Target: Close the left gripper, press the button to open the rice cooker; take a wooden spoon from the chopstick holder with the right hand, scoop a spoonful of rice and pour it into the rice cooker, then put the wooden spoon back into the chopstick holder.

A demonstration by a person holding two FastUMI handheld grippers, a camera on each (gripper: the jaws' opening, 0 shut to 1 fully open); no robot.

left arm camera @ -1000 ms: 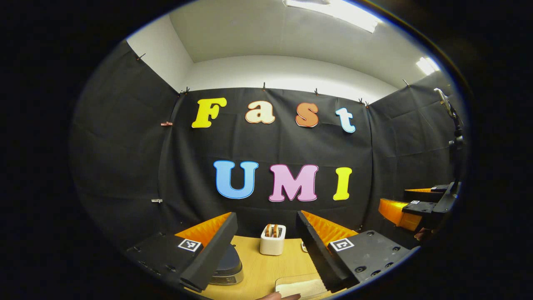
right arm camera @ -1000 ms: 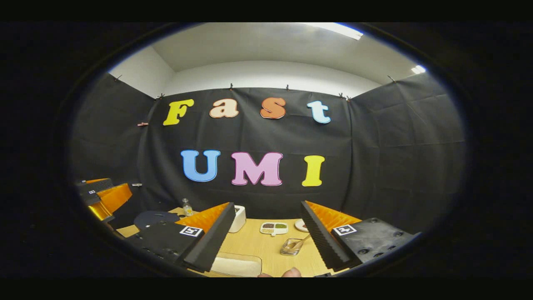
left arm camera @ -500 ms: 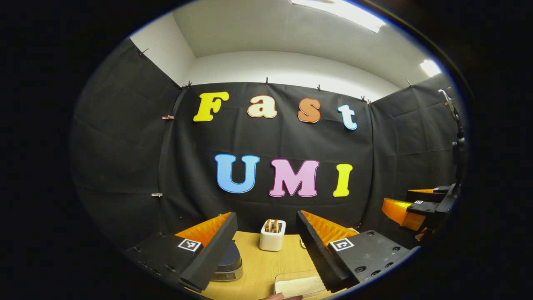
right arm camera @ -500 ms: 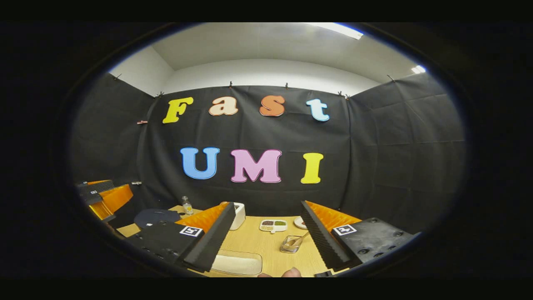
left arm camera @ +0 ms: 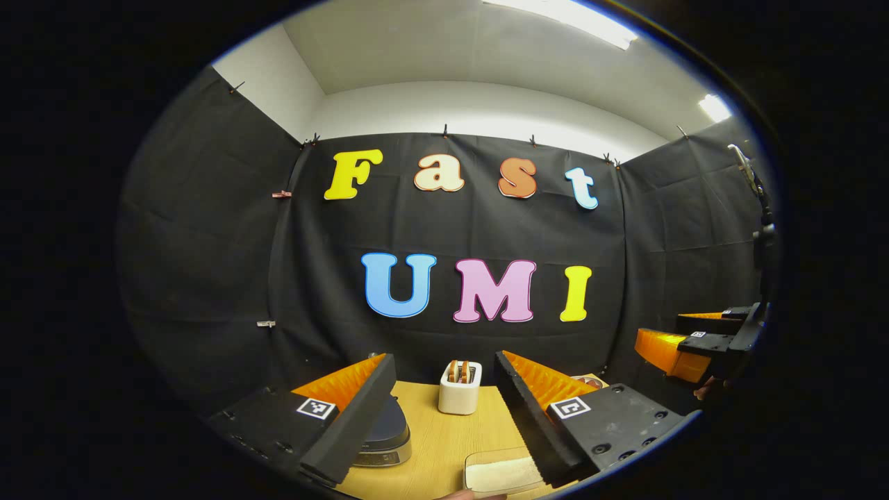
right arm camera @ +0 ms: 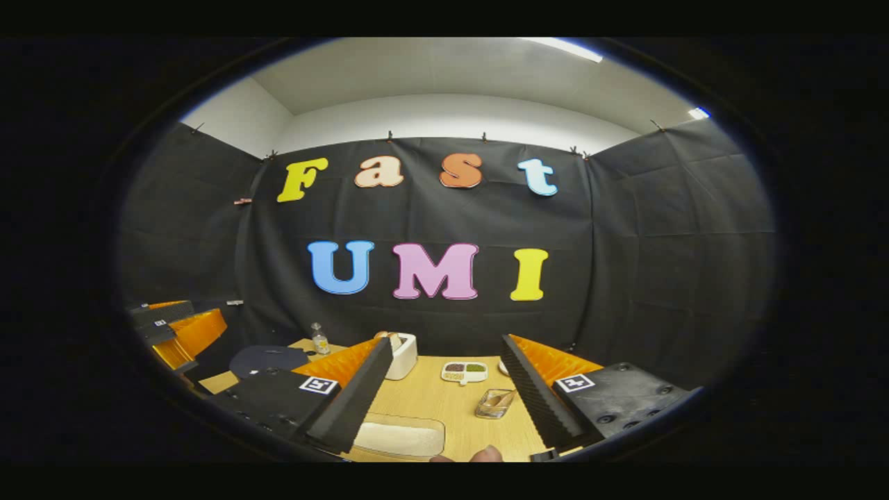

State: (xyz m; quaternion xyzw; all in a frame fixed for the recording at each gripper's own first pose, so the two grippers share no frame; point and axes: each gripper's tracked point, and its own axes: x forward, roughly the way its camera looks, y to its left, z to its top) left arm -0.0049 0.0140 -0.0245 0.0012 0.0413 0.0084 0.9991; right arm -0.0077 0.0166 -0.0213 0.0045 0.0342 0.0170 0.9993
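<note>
The dark-lidded rice cooker sits shut on the wooden table, partly behind my left gripper's left finger, and it is also in the right gripper view. A white chopstick holder with wooden spoon handles stands farther back, between the fingers. Close in front lies a clear tray of white rice. My left gripper hangs open above the table with nothing in it. My right gripper is also open and empty, with the holder just off its left finger and the rice tray below.
On the table behind the right gripper are a small glass bottle, a divided white dish of grains and a glass cup. A fingertip shows at the bottom edge. A camera stand rises at the right.
Both views have tipped slightly downward, so more of the table and its things shows. Both grippers stay open and hold nothing.
</note>
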